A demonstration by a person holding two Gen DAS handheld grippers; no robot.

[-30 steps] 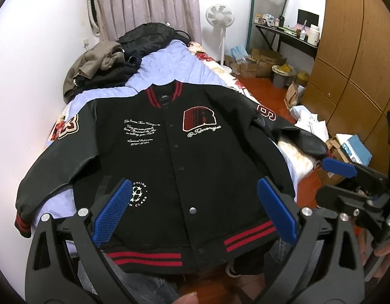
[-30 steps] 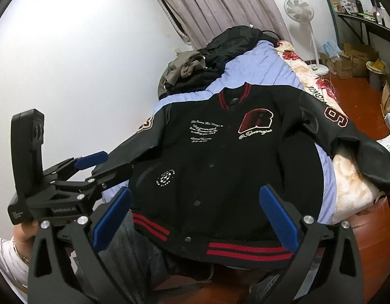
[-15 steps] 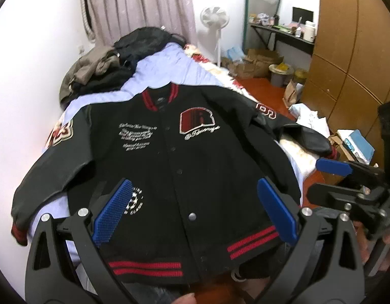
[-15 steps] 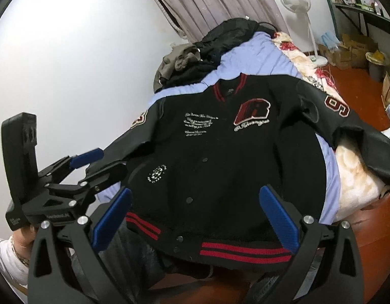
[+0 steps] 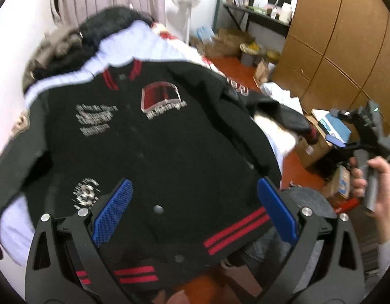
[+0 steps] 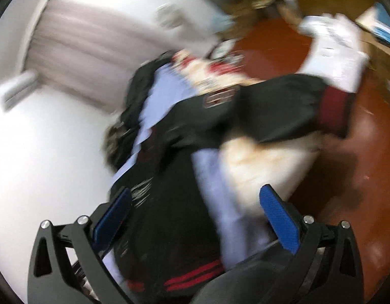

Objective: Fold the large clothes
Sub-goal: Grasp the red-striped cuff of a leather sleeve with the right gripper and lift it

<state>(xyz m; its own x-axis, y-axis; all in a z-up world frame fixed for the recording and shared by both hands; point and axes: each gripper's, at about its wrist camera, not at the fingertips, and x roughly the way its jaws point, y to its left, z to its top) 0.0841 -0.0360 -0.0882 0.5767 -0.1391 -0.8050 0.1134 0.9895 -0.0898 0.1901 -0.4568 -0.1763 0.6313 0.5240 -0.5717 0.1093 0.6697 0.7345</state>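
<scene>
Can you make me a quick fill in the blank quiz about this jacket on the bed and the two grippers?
1. The black jacket lies spread on the bed with its front facing ____.
2. The stripes on the jacket's hem are ____.
3. The left gripper has its jaws ____.
4. The right gripper grips ____.

Missing words: up; red; open; nothing

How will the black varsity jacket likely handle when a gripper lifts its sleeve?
The jacket probably flops: its sleeve already droops over the bed edge. It looks thick, so likely heavyish. The glossy sleeve may slip.
</scene>
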